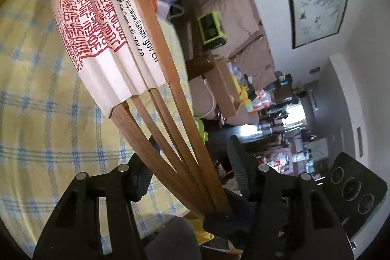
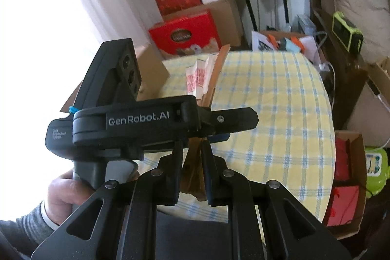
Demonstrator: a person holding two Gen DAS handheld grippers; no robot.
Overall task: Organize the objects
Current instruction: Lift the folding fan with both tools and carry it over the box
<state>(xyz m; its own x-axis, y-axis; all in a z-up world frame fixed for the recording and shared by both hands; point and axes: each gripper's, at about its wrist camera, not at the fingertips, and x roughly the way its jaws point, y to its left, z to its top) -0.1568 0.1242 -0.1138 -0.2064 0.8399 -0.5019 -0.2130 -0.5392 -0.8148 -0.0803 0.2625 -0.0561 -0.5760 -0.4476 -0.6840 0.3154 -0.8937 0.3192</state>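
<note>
A folding paper fan (image 1: 102, 35) with red seal print and brown wooden ribs is partly spread. It passes between the fingers of my left gripper (image 1: 192, 162), whose jaws stand wide and do not press the ribs. My right gripper (image 2: 192, 162) is shut on the fan's pivot end (image 2: 195, 177). In the right wrist view the left gripper's black body (image 2: 151, 123) crosses in front, and the fan's paper (image 2: 199, 74) sticks up behind it. All this is held above a round table with a yellow checked cloth (image 2: 273, 99).
Red gift boxes (image 2: 185, 33) and cardboard boxes stand behind the table. A brown sofa (image 1: 234, 16) with a green device (image 1: 212, 28) lies to the right. An open carton (image 2: 346, 182) with red items sits at the table's right edge.
</note>
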